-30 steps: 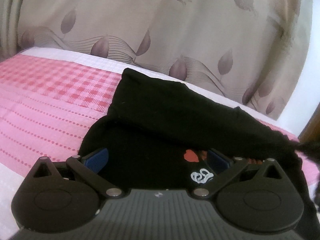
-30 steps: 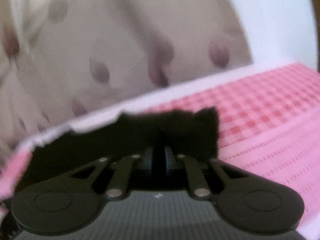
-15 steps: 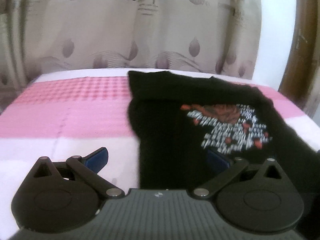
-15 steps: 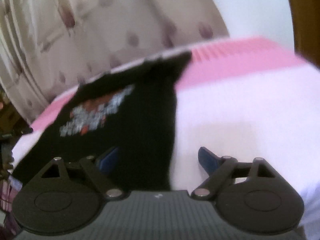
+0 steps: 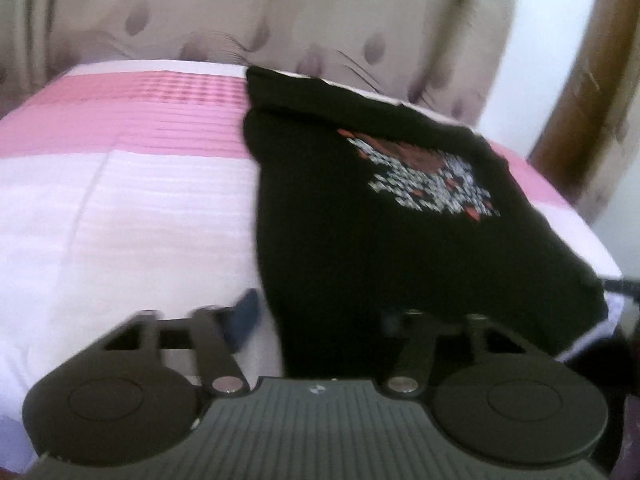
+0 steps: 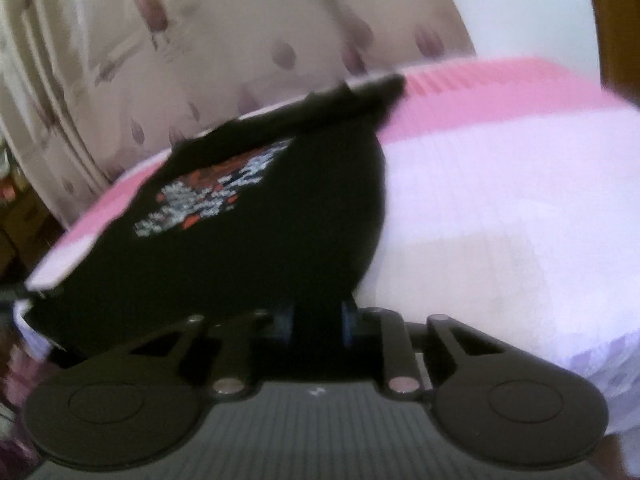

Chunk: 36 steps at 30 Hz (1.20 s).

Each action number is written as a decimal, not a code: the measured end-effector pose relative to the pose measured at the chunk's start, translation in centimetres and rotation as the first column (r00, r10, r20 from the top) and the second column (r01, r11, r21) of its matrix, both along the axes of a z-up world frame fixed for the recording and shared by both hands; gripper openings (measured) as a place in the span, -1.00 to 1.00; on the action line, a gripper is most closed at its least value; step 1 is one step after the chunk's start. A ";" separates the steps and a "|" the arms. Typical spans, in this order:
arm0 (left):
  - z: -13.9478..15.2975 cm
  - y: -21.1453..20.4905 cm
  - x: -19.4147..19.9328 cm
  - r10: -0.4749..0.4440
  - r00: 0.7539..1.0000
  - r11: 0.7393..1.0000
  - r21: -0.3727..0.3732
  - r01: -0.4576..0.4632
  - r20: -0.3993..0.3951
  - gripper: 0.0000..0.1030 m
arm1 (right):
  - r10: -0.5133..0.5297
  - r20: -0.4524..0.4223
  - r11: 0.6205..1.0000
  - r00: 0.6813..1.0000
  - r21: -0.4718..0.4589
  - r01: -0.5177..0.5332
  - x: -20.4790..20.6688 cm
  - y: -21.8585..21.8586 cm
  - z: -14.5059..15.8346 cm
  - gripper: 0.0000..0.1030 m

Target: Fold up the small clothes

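Note:
A small black T-shirt [image 5: 360,208] with a red and white print lies spread on the bed; it also shows in the right wrist view [image 6: 248,232]. My left gripper [image 5: 316,316] is partly closed at the shirt's near hem, with black cloth between its blue pads [image 5: 246,312]; the right pad is hidden by the cloth. My right gripper [image 6: 316,320] is nearly shut, and its blue pads [image 6: 348,322] pinch the shirt's near hem at its right corner. Both views are blurred.
The bed has a pink and white cover [image 5: 132,200]. A beige curtain with leaf shapes [image 5: 280,12] hangs behind it. A brown wooden door frame [image 5: 580,92] stands at the right. The bed's right edge [image 5: 608,280] drops off beside the shirt.
Both grippers drew back from the shirt's far end to its near hem. The right gripper opened, then closed on the hem. The left gripper has narrowed around the hem.

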<state>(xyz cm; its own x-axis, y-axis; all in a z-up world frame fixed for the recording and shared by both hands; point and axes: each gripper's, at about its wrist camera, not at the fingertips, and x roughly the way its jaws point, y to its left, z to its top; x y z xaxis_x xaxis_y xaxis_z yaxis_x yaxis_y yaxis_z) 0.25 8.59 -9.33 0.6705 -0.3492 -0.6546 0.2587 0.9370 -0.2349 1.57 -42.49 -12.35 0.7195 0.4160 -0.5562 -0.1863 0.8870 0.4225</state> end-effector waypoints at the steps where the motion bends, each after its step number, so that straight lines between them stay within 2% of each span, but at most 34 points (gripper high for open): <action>1: 0.0 -0.3 0.0 -0.023 0.999 1.000 -0.018 0.023 -0.027 -0.54 | -0.003 -0.003 1.000 1.000 0.014 0.003 -0.1 -0.2 -0.1 -0.65; 3: -0.2 -0.2 0.0 -0.033 0.997 0.996 -0.081 0.028 -0.067 -0.57 | 0.002 -0.015 1.000 1.000 0.029 -0.001 -0.1 -0.5 -0.2 -0.65; 5: -0.3 -0.5 0.1 -0.026 0.998 0.997 -0.074 0.022 -0.059 -0.54 | 0.003 -0.022 1.000 1.000 0.027 -0.002 0.1 -0.4 -0.1 -0.63; 6: -0.3 -0.5 0.2 -0.022 0.998 0.997 -0.077 0.018 -0.059 -0.47 | 0.006 -0.027 0.999 1.000 0.037 -0.005 0.1 -0.3 -0.1 -0.56; 8: -0.4 -0.3 0.5 -0.040 0.996 0.989 -0.147 0.028 -0.077 0.10 | 0.005 -0.038 0.998 0.999 0.069 -0.003 0.3 -0.5 -0.2 -0.48; 9: -0.4 -0.3 0.6 -0.051 0.995 0.983 -0.181 0.035 -0.085 0.19 | 0.001 -0.044 0.997 0.999 0.080 0.002 0.4 -0.6 -0.3 -0.48; 10: -0.4 -0.5 0.5 -0.049 0.995 0.980 -0.195 0.031 -0.084 0.19 | 0.003 -0.047 0.997 0.999 0.079 0.001 0.5 -0.5 -0.2 -0.48; 11: -0.3 -0.8 0.4 -0.043 0.996 0.982 -0.185 0.028 -0.079 0.08 | 0.008 -0.043 0.998 0.999 0.063 -0.005 0.5 -0.3 -0.1 -0.48; 12: -0.2 -1.1 0.3 -0.042 0.997 0.986 -0.167 0.029 -0.071 -0.23 | 0.016 -0.032 0.999 0.999 0.029 -0.015 0.4 0.1 0.0 -0.50; 13: -0.3 -1.5 0.4 -0.044 0.996 0.989 -0.146 0.033 -0.071 -0.81 | 0.016 -0.027 1.000 0.999 0.012 -0.015 0.4 0.4 0.0 -0.72; 14: -0.6 -1.5 0.6 -0.032 0.995 0.989 -0.147 0.019 -0.089 -0.84 | 0.008 -0.032 1.000 0.999 0.021 -0.007 0.4 0.5 -0.1 -0.78; 16: -0.6 -0.8 0.5 -0.007 0.996 0.978 -0.208 -0.012 -0.091 -0.84 | 0.001 -0.021 0.997 1.000 0.080 0.000 0.2 0.2 -0.1 -0.80; 20: 0.7 0.9 -0.5 0.052 0.997 0.956 -0.287 -0.067 -0.061 -0.85 | -0.004 0.024 0.972 1.000 0.236 -0.002 -1.2 -0.4 0.7 -0.81; 22: 1.8 1.5 -1.0 0.067 0.998 0.957 -0.281 -0.070 -0.021 -0.85 | -0.019 0.052 0.950 0.998 0.312 0.002 -2.0 -0.9 1.1 -0.82; 27: 3.2 2.7 -1.6 0.090 0.996 0.945 -0.316 -0.087 -0.005 -0.85 | -0.056 0.085 0.890 0.995 0.456 0.011 -2.9 -1.5 1.7 -0.85; 34: 3.7 2.9 -2.8 0.072 0.997 0.943 -0.325 -0.067 0.004 -0.86 | -0.078 0.100 0.838 0.992 0.545 0.011 -4.4 -2.0 1.9 -0.93; 35: 3.8 2.9 -3.1 0.067 0.998 0.948 -0.313 -0.060 0.012 -0.87 | -0.079 0.108 0.855 0.991 0.519 0.011 -4.7 -2.0 2.1 -0.93; 36: 3.9 2.9 -3.3 0.068 0.997 0.954 -0.293 -0.060 0.020 -0.87 | -0.090 0.114 0.893 0.989 0.449 0.030 -4.9 -1.7 2.3 -0.93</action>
